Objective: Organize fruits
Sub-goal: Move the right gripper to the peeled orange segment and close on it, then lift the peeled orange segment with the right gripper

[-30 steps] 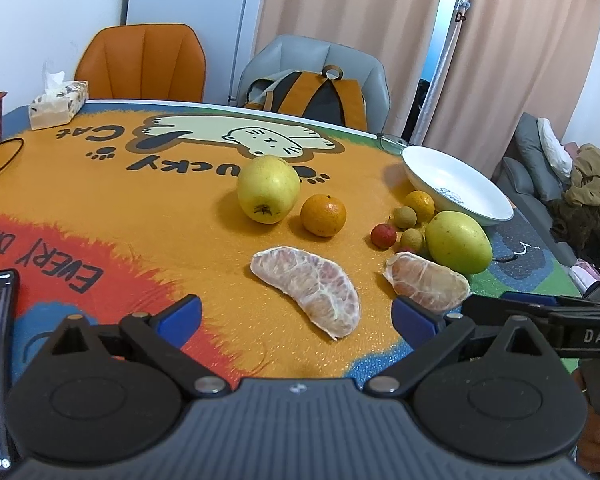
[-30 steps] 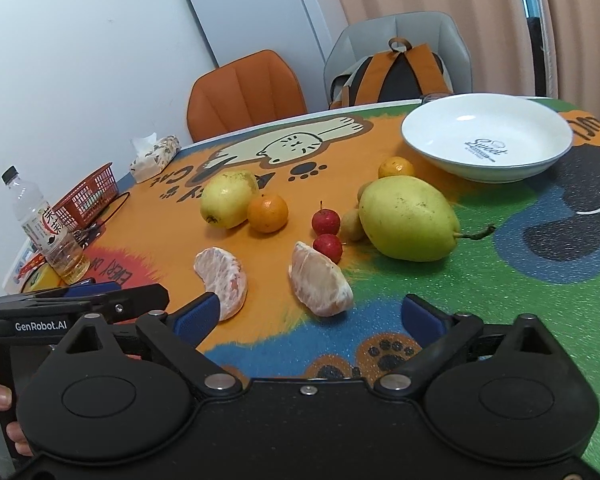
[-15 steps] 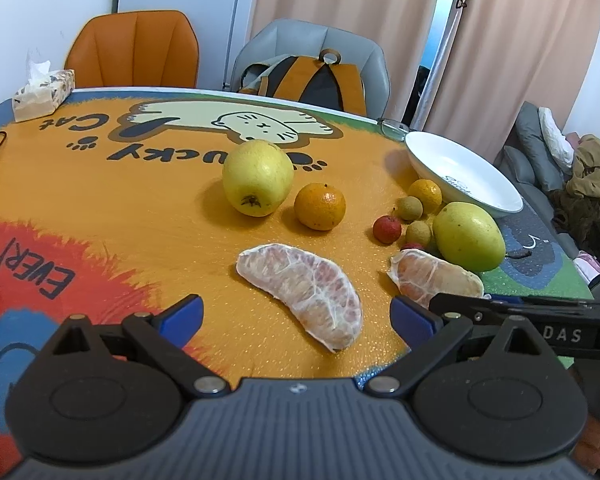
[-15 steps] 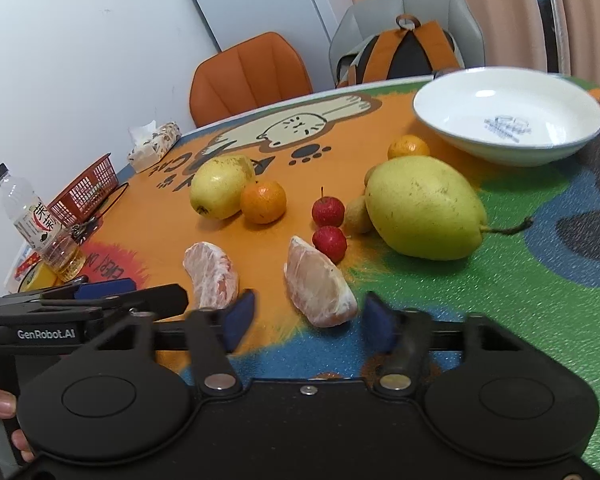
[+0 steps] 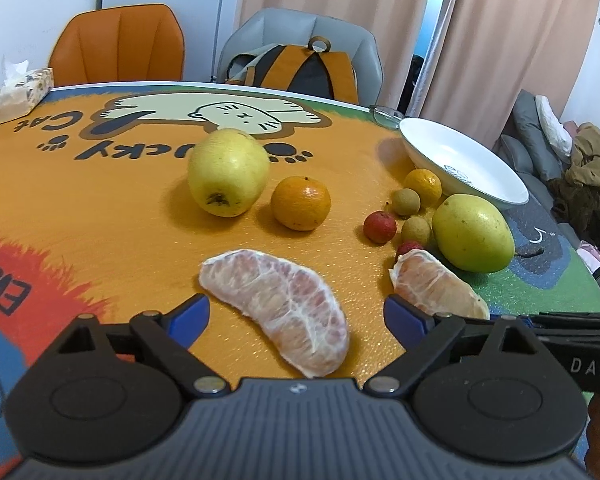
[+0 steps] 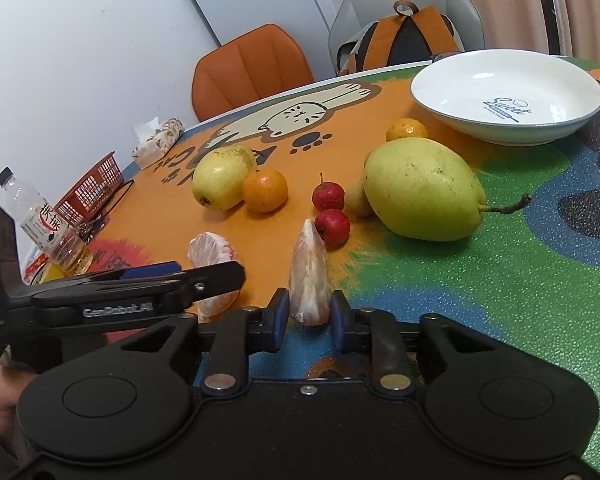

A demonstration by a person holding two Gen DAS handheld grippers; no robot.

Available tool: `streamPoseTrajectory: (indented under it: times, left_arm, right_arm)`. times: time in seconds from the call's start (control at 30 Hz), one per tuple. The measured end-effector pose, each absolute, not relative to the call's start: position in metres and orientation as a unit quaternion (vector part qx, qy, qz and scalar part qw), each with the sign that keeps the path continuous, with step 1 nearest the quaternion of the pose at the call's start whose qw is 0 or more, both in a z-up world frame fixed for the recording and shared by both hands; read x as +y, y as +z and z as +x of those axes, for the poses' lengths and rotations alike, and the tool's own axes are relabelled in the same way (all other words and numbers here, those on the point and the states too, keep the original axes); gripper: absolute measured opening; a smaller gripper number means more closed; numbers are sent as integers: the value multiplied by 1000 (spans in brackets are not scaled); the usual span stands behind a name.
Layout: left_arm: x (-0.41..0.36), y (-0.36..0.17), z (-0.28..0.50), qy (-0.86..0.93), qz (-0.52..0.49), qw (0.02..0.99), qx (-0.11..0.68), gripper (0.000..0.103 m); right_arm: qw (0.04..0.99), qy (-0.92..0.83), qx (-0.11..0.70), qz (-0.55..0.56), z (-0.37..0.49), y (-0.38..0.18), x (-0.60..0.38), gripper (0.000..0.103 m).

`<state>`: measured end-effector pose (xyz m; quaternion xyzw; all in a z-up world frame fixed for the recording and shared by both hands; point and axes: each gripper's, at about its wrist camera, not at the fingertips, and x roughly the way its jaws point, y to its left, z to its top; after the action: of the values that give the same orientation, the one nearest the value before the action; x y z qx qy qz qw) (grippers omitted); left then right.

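My right gripper is shut on a peeled pomelo segment, tipped up on edge near the table's front. My left gripper is open, its blue fingertips either side of a second pomelo segment that lies flat on the orange mat. Beyond lie a yellow apple, a tangerine, a large green pear, two small red fruits, small brownish fruits and a second tangerine. An empty white bowl stands at the back right.
A tissue pack lies at the far left edge. A red basket and a drink bottle stand at the left. Two chairs, one holding a backpack, stand behind the table.
My right gripper has closed from wide open onto the pomelo segment and tipped it up on edge. My left gripper has moved forward over the other segment, still open.
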<state>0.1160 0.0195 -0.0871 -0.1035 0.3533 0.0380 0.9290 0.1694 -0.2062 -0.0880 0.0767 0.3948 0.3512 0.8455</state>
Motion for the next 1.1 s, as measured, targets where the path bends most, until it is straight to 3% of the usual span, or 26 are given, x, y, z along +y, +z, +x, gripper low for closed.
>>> streamPoseTrajectory:
  times: [0.3, 0.47, 0.7, 1.1]
  left_arm:
    - [13, -92, 125, 51, -80, 934, 344, 83]
    - [22, -91, 122, 43, -93, 938, 332, 58]
    - [27, -91, 118, 15, -102, 939, 329, 56]
    - [23, -89, 108, 44, -57, 936, 343, 60]
  right_arm:
    - [848, 351, 393, 58, 174, -90, -195, 31]
    - [849, 354, 390, 48, 174, -89, -188, 36]
    - [852, 354, 383, 38, 172, -87, -183, 42]
    - [856, 351, 378, 27, 169, -87, -177, 44]
